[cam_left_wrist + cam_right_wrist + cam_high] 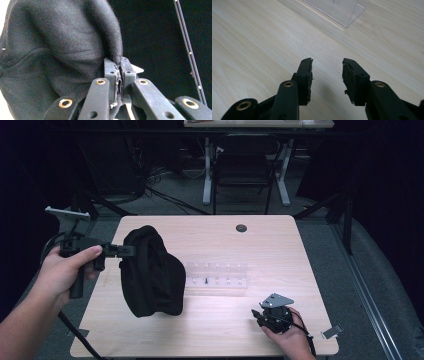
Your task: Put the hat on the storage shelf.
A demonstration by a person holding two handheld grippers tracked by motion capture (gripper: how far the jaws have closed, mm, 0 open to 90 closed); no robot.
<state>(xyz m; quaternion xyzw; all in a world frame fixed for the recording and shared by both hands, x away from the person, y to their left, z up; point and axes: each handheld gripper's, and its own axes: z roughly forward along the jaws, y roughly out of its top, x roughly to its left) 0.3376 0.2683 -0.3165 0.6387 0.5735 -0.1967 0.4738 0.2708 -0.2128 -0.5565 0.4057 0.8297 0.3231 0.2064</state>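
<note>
Pale wood bench (210, 330). Black cloth bundle (150, 272), perhaps a hat, hangs above its left half, edge pinched in the left tongs (131, 251). Clear plastic tray (220, 275) sits mid-bench. Right tongs (327, 75) gape empty, low at the near-right corner.

Soft, fuzzy black cloth (57, 50), matt, upper left. Pale wooden bench (257, 45), smooth with fine lines. Clear shiny plastic box (342, 10), top. Rough black jaws.
</note>
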